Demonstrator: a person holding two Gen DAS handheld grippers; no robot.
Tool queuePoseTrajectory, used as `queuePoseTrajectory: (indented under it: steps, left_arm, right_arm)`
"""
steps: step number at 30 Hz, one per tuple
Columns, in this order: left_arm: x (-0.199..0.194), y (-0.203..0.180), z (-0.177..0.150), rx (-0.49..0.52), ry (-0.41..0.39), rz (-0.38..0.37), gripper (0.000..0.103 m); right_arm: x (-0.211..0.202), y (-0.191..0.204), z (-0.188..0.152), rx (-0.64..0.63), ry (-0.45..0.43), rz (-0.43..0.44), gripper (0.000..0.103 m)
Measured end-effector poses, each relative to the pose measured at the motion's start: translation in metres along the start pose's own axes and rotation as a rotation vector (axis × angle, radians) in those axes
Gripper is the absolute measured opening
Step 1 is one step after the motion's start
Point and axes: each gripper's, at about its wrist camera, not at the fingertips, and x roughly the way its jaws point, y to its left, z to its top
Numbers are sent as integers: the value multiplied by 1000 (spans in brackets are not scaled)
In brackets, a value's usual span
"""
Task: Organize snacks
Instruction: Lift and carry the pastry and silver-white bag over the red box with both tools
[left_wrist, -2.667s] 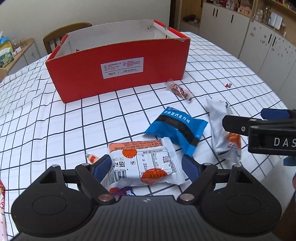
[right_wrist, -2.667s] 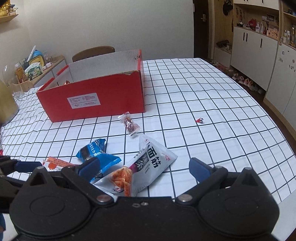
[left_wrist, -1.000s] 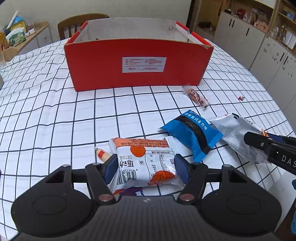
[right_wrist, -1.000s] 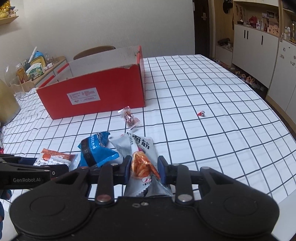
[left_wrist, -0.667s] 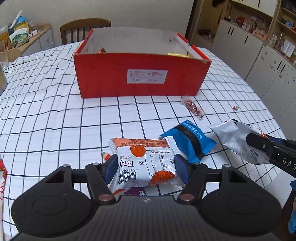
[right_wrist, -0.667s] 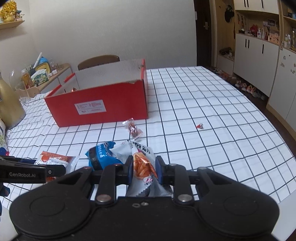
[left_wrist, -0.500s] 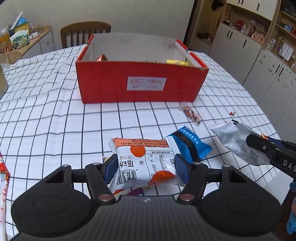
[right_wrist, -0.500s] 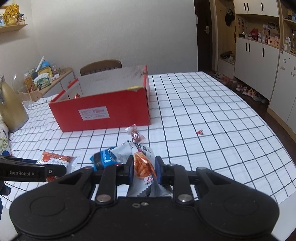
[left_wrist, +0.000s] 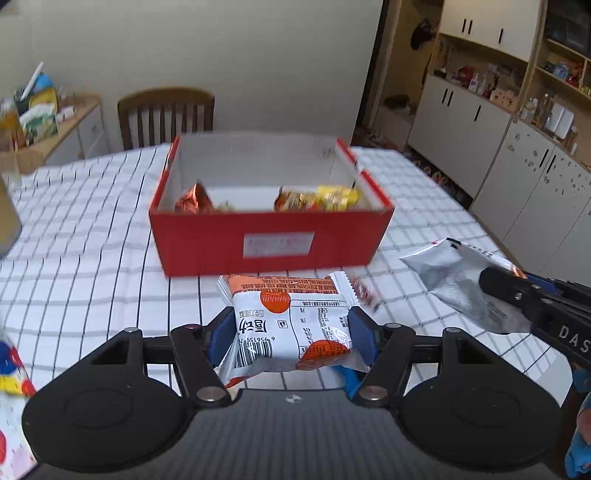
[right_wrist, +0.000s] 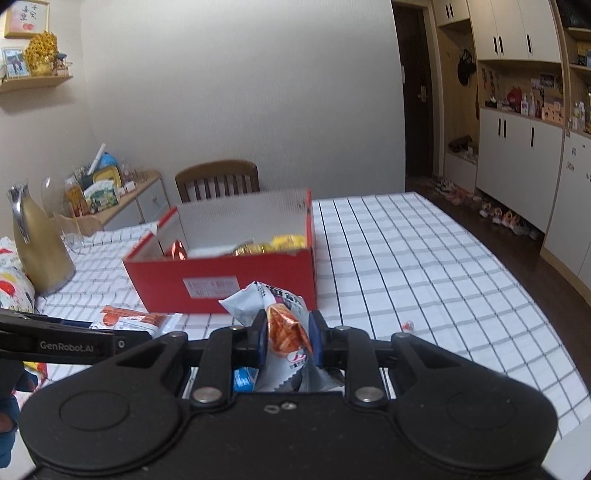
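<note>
Two packets are off the checked tablecloth (left_wrist: 92, 258), one per gripper, both on the near side of the red box (left_wrist: 271, 236).

Left gripper (left_wrist: 291, 334): jaws clamped on the white-and-orange packet (left_wrist: 290, 325), blue pads pressing its two short side edges. Packet sits flat between the fingers, printed back face and barcode up. Its long axis runs away from the gripper toward the red box; the orange-banded crimped end points at the box's labelled front wall, and the other end hangs back toward the gripper body. It is near the box front, a bit below the label, not touching.

Right gripper (right_wrist: 286, 338): jaws have just been closing, and they are nearly together, pinching the silver packet (right_wrist: 275, 306) by its orange-printed lower part. The packet is crumpled at the pinch. The long axis points forward and up out of the fingers, with the free silver end toward the right front corner of the red box. In the left wrist view the same silver packet (left_wrist: 458, 280) hangs off the right gripper (left_wrist: 495, 284), to the right of the box's front corner, clear of it.

Red box is open-topped, label facing the grippers, with several orange and yellow wrapped snacks (left_wrist: 317, 197) inside along the near wall. Blurred, so I cannot tell the exact count.

A small red-wrapped candy (right_wrist: 407, 325) lies on the cloth, well to the right of the box. A wooden chair (right_wrist: 218, 181) stands behind the box, and a gold jug (right_wrist: 38, 254) to its left.
</note>
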Motion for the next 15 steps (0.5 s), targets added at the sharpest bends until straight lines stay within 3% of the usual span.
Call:
queuePoseTrajectory:
  steps: [15]
  left_arm:
    - [6,3,64,6,-93,52,66]
  right_arm:
    - [17,15,45,-19,-74,11,22]
